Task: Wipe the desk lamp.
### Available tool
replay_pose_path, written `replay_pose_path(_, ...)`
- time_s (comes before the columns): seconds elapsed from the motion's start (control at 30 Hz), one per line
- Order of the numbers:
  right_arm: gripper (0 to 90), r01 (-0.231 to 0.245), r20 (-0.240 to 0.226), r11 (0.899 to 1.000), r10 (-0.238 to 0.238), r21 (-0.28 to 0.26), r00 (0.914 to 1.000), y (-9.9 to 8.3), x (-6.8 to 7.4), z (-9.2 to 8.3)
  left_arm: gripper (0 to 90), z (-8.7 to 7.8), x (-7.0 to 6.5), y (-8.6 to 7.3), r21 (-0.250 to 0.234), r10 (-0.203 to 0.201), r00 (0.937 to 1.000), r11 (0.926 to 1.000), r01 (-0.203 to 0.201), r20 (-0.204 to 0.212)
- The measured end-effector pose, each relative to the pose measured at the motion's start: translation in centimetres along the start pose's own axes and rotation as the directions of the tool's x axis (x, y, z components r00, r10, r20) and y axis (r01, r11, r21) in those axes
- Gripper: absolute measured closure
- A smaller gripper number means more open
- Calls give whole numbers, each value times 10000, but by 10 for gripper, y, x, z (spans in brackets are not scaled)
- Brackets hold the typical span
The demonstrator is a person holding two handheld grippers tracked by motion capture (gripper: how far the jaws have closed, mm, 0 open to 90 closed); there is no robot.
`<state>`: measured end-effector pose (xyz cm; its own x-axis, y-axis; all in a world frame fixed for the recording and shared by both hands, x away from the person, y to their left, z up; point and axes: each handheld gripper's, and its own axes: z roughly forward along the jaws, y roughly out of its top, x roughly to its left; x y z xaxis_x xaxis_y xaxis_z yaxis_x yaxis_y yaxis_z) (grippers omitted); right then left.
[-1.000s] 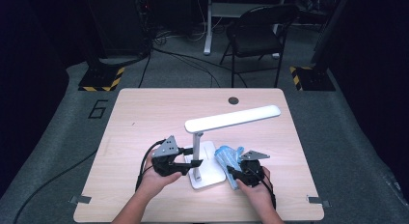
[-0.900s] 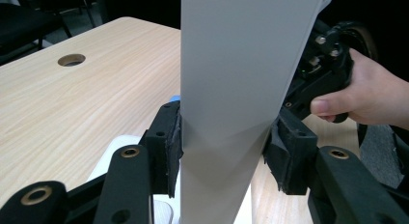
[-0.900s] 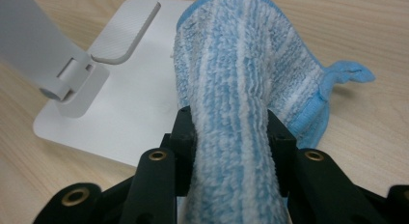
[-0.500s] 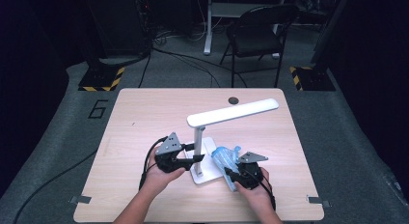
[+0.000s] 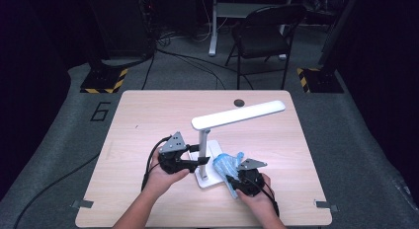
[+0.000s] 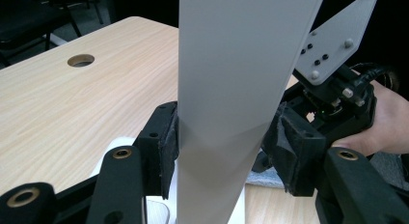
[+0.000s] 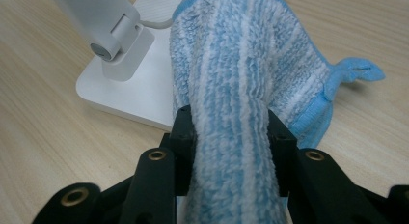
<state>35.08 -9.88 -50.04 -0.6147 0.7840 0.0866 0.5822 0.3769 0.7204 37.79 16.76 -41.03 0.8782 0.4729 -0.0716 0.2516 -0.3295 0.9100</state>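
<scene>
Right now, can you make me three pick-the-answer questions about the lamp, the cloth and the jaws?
1. Where does the blue cloth lie?
A. on the lamp's white base
B. on the chair
C. on the floor

2. What colour is the lamp's post?
A. red
B. white
C. green

3. What is between the jaws of the right gripper?
A. nothing
B. a cup
C. the blue cloth

Answers:
1 A: the right gripper view shows the cloth draped over the base's edge.
2 B: the left gripper view shows a plain white post between the jaws of the left gripper, which have just been opening; the right-hand pad stands off the post.
3 C: the right gripper view shows both pads pressed on the striped cloth.
</scene>
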Motion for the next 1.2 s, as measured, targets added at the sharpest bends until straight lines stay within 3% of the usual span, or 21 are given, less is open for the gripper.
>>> replay_pose_path(0.4,647,347,161,9992,-350,186,9993,2,4,-4,452,-3,-1,24,91,64,9998,9999,-66,201)
replay_pose_path(0.5,648,156,246,9996,-162,241,9996,1,5,-5,458,-3,0,25,81,96,9995,9999,-99,297)
replay_pose_path(0.57,648,341,174,9989,-347,326,9992,0,2,-5,494,-2,0,25,46,110,9999,9999,-110,74)
replay_pose_path(0.67,648,111,239,9996,-118,266,9996,-1,3,-5,508,-3,1,25,70,132,9998,9999,-133,141)
replay_pose_path(0.7,650,245,235,9993,-252,268,9994,-3,3,-5,513,-3,0,24,14,145,9999,9999,-145,76)
replay_pose_path(0.73,651,12,273,9993,-22,377,9996,-3,5,-5,514,-3,0,24,7,144,9999,9999,-144,66)
replay_pose_path(0.8,653,5,307,9993,-17,380,9995,-3,5,-5,515,-3,-1,24,14,160,9999,9999,-160,47)
replay_pose_path(0.83,657,330,249,9989,-338,324,9991,-4,4,-2,516,-3,-1,24,67,194,9997,9998,-195,117)
replay_pose_path(1.2,668,289,194,9987,-297,419,9994,-2,15,3,515,-2,3,23,31,186,9993,9998,-187,325)
